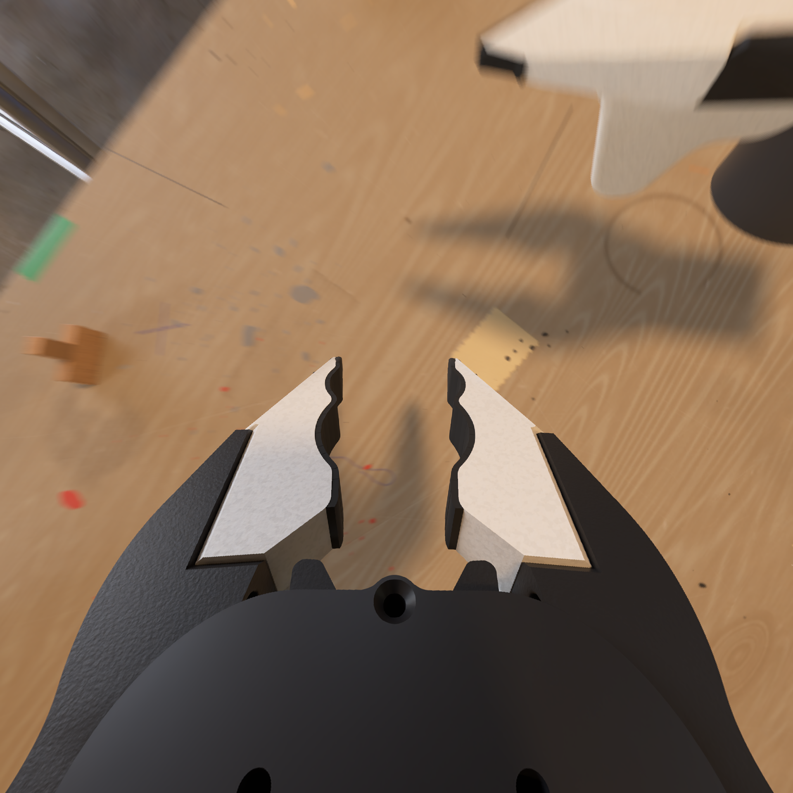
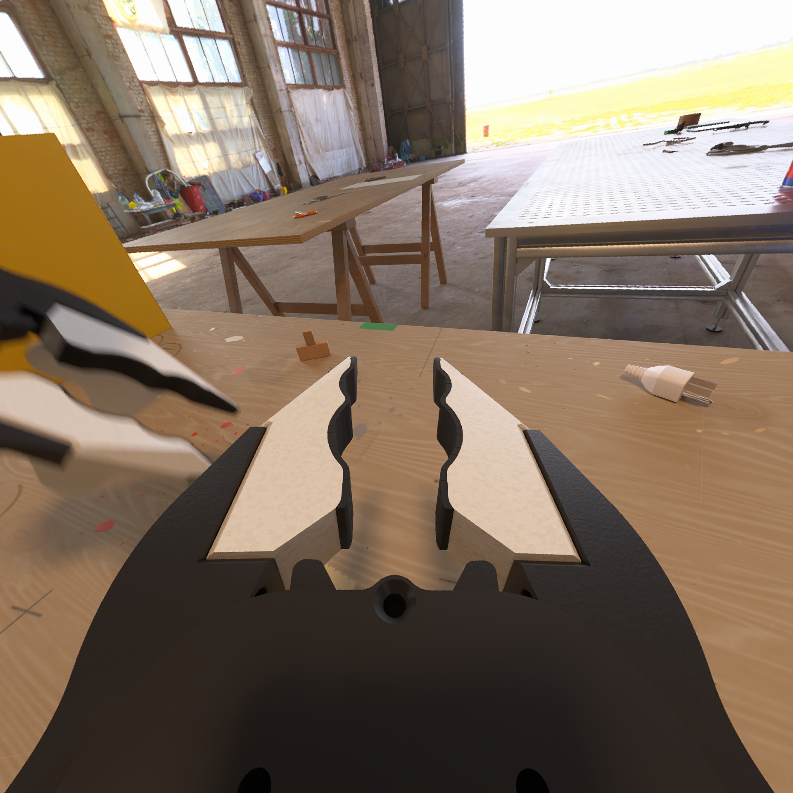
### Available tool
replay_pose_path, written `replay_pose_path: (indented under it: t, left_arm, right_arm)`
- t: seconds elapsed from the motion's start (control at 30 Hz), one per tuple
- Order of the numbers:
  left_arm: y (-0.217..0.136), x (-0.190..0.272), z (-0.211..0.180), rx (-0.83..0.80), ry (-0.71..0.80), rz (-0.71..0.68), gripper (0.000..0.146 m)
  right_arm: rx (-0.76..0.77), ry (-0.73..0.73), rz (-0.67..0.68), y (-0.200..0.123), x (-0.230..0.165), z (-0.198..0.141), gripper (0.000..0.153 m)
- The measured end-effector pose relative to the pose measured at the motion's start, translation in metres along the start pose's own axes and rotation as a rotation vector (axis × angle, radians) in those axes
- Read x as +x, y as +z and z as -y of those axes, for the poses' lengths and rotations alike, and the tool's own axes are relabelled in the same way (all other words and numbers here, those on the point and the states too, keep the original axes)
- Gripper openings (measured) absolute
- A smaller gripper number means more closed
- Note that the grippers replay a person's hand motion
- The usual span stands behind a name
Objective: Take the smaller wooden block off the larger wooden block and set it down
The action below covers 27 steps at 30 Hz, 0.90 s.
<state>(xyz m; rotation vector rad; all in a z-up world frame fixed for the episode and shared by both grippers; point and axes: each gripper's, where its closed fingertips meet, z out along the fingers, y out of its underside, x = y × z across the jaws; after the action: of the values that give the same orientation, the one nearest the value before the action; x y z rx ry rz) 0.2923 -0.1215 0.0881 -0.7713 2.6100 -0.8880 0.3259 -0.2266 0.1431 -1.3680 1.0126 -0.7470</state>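
The larger wooden block [image 2: 315,349] lies on the wooden table [image 2: 558,472] near its far edge, with the smaller wooden block [image 2: 308,336] standing upright on it. Both show blurred at the left of the left wrist view, the larger [image 1: 88,356] and the smaller [image 1: 43,345]. My right gripper [image 2: 394,362] is open and empty, pointing toward the blocks from well short of them. My left gripper [image 1: 394,362] is open and empty above bare table, blocks far to its left. The left gripper also shows in the right wrist view [image 2: 150,412], and the right gripper in the left wrist view [image 1: 622,86].
A white electrical plug [image 2: 667,382] lies on the table at the right. A yellow panel [image 2: 64,240] stands at the left rear. A green tape strip [image 2: 377,326] marks the far edge. A dark round base [image 1: 755,201] stands at the upper right of the left wrist view.
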Motion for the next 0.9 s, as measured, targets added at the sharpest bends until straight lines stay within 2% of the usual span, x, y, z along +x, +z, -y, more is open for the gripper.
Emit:
replay_pose_path:
  t: [0.1,0.17,0.27,0.37,0.47,0.67,0.8,0.9]
  left_arm:
    - [-0.046,-0.050,0.023,0.085,-0.003,0.084,0.047]
    - [-0.070,-0.099,0.029,0.073,-0.011,0.189,0.046]
    - [-0.079,-0.169,0.022,-0.014,-0.068,0.269,0.046]
    - [-0.059,-0.222,0.005,-0.119,-0.142,0.274,0.046]
    - [-0.023,-0.255,-0.022,-0.257,-0.195,0.218,0.046]
    - [0.036,-0.285,-0.087,-0.612,-0.120,0.102,0.045]
    - [0.059,-0.279,-0.087,-0.612,-0.097,-0.022,0.043]
    - [0.063,-0.278,-0.083,-0.609,-0.056,-0.043,0.040]
  right_arm:
    - [0.000,0.006,0.009,0.000,-0.002,-0.001,0.035]
    - [-0.005,0.010,0.020,0.001,-0.005,-0.003,0.035]
    - [-0.019,0.014,0.042,0.003,-0.011,-0.007,0.036]
    - [-0.036,0.019,0.070,0.006,-0.017,-0.013,0.036]
    - [-0.051,0.029,0.105,0.008,-0.025,-0.019,0.036]
    - [-0.081,-0.032,0.120,0.013,-0.030,-0.028,0.037]
    - [-0.087,-0.066,0.129,0.014,-0.033,-0.031,0.037]
    - [-0.088,-0.091,0.131,0.014,-0.036,-0.033,0.037]
